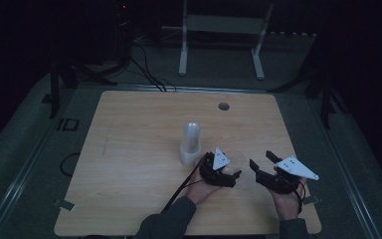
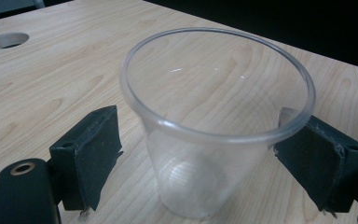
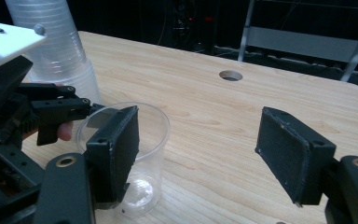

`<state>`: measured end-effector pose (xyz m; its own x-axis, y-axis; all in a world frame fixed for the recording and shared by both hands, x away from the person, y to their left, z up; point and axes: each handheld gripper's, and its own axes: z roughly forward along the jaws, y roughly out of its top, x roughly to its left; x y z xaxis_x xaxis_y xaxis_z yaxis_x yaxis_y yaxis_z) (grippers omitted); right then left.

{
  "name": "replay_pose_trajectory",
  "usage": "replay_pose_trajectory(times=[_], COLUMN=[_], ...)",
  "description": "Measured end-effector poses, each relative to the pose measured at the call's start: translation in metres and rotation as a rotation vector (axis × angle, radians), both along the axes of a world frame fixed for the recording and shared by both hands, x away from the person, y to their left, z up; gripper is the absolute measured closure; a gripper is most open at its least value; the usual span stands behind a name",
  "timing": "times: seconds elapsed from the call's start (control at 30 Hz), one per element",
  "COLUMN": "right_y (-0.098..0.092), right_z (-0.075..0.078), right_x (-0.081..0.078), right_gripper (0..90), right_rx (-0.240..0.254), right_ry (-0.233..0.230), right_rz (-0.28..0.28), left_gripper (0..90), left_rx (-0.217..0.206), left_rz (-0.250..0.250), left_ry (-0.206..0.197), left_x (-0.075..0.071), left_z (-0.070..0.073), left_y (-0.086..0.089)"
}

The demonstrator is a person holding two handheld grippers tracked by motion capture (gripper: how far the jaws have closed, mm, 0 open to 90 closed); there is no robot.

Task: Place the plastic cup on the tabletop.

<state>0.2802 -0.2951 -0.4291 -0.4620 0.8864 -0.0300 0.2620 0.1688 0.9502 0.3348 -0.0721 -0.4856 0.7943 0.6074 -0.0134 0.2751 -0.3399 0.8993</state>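
Pale wood-grain laminate covers the table (image 1: 129, 149), seen from the high view with a round cable hole (image 1: 223, 106) near its far edge. Near the middle stands an inverted stack of cloudy plastic cups (image 1: 190, 144), tapering upward. Just right of it the left gripper (image 1: 227, 167), in the person's left hand (image 1: 202, 185), sits around a clear cup (image 1: 235, 160). The right gripper (image 1: 261, 159) hovers a little to the right, its jaws spread, a grey three-cornered plate on top. Beyond the table lie a grey floor, dark cables and a white metal frame (image 1: 224, 35).

From the left gripper view, the clear cup (image 2: 214, 126) stands upright and empty on the wood, thin-walled with a rolled rim. The jaws are wide: the right pad meets the rim, the left pad stands apart.

From the right gripper view, the right gripper (image 3: 196, 149) is wide open over bare wood, its pads matte black and rectangular. The clear cup (image 3: 147, 154) stands behind its left jaw, with the left gripper (image 3: 94, 111) at the cup's rim and the ribbed stack of cups (image 3: 58, 51) behind.
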Motion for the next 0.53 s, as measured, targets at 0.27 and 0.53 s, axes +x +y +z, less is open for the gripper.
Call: replay_pose_trajectory(times=[0.27, 0.53], right_y=[0.0, -0.001], right_z=[0.0, 0.0], right_x=[0.0, 0.0], right_gripper=[29.6, 29.6], right_rx=[0.001, 0.002], right_ry=[0.0, 0.001], right_rz=[-0.002, -0.006], left_gripper=[14.6, 14.7], left_rx=[-0.021, -0.013], left_rz=[-0.003, -0.013], left_ry=[0.009, 0.02], left_x=[-0.004, -0.009], left_z=[0.001, -0.004], left_y=[0.008, 0.015])
